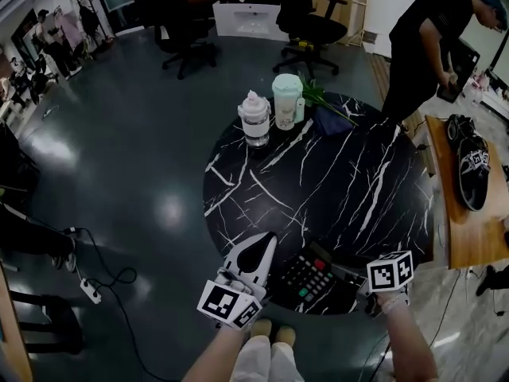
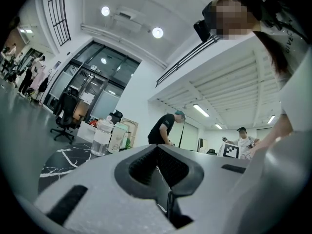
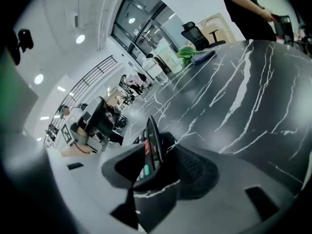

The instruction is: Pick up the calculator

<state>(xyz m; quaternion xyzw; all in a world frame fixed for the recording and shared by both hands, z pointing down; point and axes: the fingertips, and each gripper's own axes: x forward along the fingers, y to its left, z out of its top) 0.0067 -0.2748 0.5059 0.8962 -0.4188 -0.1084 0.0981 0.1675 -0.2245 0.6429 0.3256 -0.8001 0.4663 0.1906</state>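
Observation:
The calculator (image 1: 306, 277), black with a red and a green key, lies at the near edge of the round black marble table (image 1: 358, 173). My right gripper (image 1: 359, 283) reaches in from its right side. In the right gripper view the calculator (image 3: 153, 145) shows edge-on between the wide-open jaws of that gripper (image 3: 156, 160), with a gap on its right side. My left gripper (image 1: 266, 241) hangs just left of the calculator, over the table's rim, apart from it. Its jaws (image 2: 157, 167) meet with nothing between them.
At the table's far side stand a clear bottle (image 1: 255, 119) and a pale green jug (image 1: 287, 100), beside green leaves (image 1: 318, 95) and a dark cloth (image 1: 332, 120). A wooden bench (image 1: 465, 237) with a black shoe (image 1: 471, 165) is at the right; a person (image 1: 429, 46) bends behind it. A power strip (image 1: 89, 290) lies on the floor, left.

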